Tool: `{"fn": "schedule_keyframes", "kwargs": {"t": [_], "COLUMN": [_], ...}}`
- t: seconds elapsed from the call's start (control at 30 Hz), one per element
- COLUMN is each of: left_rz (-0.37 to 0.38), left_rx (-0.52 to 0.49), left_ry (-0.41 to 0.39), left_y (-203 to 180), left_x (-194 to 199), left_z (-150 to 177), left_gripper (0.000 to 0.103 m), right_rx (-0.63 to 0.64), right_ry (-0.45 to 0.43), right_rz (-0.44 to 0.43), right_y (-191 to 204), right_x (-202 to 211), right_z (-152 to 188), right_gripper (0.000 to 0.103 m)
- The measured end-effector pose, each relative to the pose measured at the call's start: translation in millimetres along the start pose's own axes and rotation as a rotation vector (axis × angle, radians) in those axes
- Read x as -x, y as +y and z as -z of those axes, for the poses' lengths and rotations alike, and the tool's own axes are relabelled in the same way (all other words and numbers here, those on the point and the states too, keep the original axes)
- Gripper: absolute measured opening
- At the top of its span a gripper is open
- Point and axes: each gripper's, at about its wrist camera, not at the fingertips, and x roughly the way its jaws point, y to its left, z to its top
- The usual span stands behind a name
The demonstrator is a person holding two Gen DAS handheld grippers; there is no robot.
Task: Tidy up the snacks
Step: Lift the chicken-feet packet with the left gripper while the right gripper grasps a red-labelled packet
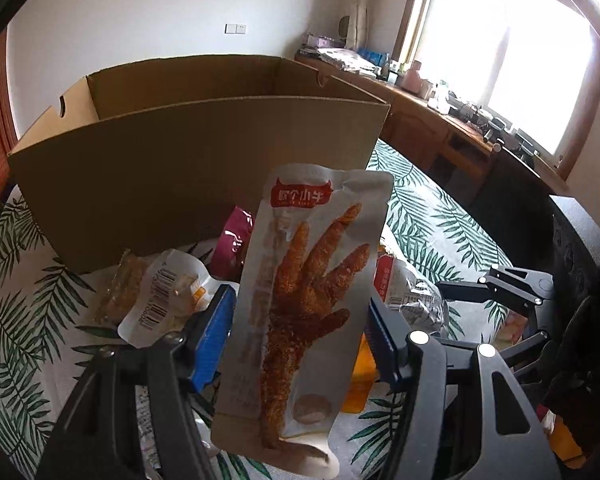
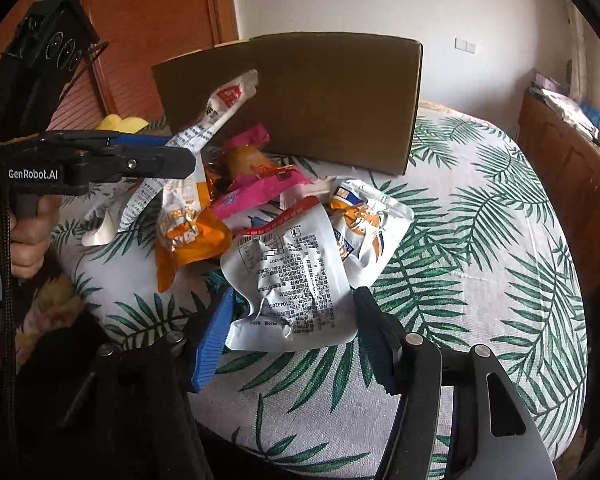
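Observation:
My left gripper (image 1: 300,312) is shut on a white chicken-foot snack packet (image 1: 308,296) and holds it upright above the table, in front of the open cardboard box (image 1: 204,152). The same packet (image 2: 220,108) and the left gripper (image 2: 156,152) show at the left of the right wrist view. My right gripper (image 2: 296,320) is low over the table, with its jaws on either side of a crumpled silver packet (image 2: 292,276) that has printed text. Whether they press the packet is unclear. A pile of snack packets (image 2: 236,196) lies between the silver packet and the box (image 2: 324,100).
The table has a white cloth with green leaf print (image 2: 480,240). A wooden desk with clutter (image 1: 452,112) stands under the window at the right. A wooden door (image 2: 140,20) is behind the box. Loose packets (image 1: 160,292) lie before the box.

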Motion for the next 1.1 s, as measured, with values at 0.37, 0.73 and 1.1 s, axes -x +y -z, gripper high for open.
{"fn": "schedule_keyframes", "kwargs": {"t": [0.37, 0.73, 1.1], "left_rz": [0.01, 0.007, 0.018], "left_rx": [0.001, -0.005, -0.003], "left_ry": [-0.011, 0.013, 0.011], "left_y": [0, -4, 0], "left_x": [10, 1, -1], "left_z": [2, -6, -6], "left_gripper": [0.062, 0.062, 0.062], "right_rx": [-0.006, 0.029, 0.016], "right_ry": [-0.014, 0.048, 0.073], "right_rz": [0.012, -0.01, -0.074], "right_y": [1, -1, 0], "right_x": [10, -8, -26], "right_z": [2, -13, -35], "right_gripper": [0.053, 0.05, 0.06]}}
